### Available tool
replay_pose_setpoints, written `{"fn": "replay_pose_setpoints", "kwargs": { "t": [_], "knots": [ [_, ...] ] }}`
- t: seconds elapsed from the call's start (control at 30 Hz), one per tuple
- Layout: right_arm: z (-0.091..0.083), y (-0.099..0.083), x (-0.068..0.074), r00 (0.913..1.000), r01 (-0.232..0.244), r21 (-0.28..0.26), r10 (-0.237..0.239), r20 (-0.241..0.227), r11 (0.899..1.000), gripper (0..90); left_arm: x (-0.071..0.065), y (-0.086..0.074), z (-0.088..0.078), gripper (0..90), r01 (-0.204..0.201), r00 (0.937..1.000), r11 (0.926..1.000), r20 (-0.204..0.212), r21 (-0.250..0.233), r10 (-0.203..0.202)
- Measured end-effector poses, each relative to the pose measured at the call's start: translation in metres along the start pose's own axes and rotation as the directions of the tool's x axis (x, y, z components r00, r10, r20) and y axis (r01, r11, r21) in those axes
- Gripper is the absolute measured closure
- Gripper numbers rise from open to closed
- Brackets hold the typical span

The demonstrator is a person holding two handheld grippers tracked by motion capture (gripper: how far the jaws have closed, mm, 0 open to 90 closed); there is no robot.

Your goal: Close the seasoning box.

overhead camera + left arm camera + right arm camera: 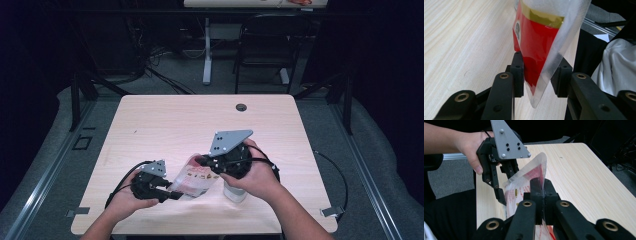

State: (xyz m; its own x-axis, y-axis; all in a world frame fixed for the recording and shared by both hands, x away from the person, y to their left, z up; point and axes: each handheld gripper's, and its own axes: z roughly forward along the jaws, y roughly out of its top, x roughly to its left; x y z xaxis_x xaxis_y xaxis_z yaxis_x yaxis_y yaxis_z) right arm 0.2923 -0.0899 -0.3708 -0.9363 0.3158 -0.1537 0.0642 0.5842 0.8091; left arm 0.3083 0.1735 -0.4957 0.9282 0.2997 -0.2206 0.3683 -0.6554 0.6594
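Light wood table (165, 120) stands on grey carpet, with a dark chair (265, 45) behind it. Right gripper (541, 185) has its jaws together, clamped on the edge of a clear bag (524, 185) with red print. Left gripper (539, 72) has the bag's opposite corner between its jaws; the left pad touches the film, the right pad stands just clear. Bag (192, 177) hangs between both grippers, above the table's near edge.
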Motion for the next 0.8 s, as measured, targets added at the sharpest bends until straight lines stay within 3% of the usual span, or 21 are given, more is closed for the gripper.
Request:
{"fn": "replay_pose_setpoints", "kwargs": {
  "t": [0.8],
  "knots": [
    [-0.008,-0.028,-0.004,0.9989,-0.046,-0.091,0.047,0.01,0.995,89.5,-0.004,0.012,-0.012,69.7,-0.007,0.9995,0.9969,-0.032,0.079,0.01]
  ]
}}
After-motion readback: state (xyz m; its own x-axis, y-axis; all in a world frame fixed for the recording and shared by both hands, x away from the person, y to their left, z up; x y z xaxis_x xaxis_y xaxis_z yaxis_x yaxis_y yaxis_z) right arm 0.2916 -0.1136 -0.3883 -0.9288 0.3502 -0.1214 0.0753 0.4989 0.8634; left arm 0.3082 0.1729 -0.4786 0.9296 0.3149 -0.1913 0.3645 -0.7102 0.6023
